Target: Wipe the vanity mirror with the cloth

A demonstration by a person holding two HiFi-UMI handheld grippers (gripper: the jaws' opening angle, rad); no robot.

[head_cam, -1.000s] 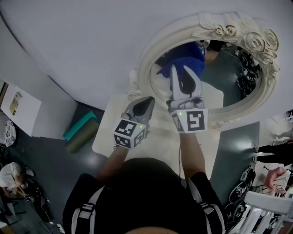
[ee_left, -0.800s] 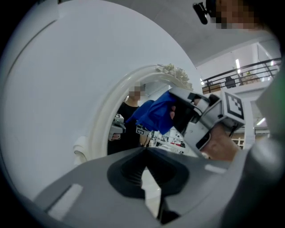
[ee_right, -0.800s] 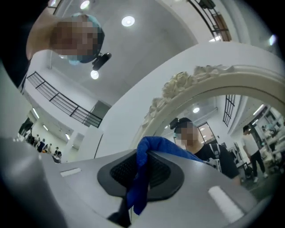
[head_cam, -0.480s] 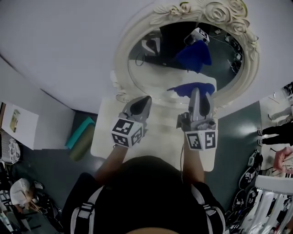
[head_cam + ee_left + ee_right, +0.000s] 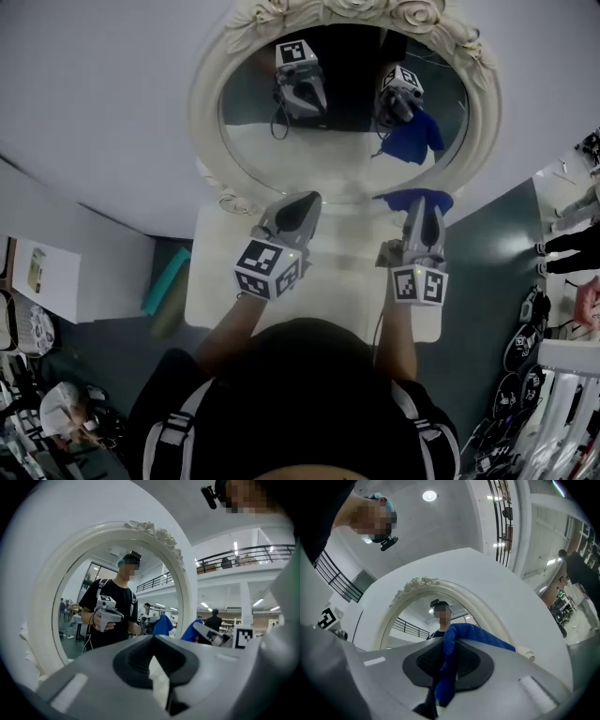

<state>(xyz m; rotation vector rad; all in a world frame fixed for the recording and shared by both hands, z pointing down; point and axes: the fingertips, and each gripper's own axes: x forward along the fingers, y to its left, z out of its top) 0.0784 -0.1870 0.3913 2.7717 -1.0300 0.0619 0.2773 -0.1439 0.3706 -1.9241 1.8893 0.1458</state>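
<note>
In the head view, the right gripper (image 5: 423, 208) is being drawn back from the vanity mirror (image 5: 342, 159). The blue cloth (image 5: 414, 200) at its fingertips is now leaving the glass, so a stroke is judged ended. In the left gripper view, the left gripper (image 5: 154, 653) is being held clenched on nothing, with the mirror ahead. In the right gripper view, the cloth is being pinched between the fingers.

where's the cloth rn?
Head view, right side: the blue cloth is pinched in the right gripper, by the mirror frame's lower right edge.
</note>
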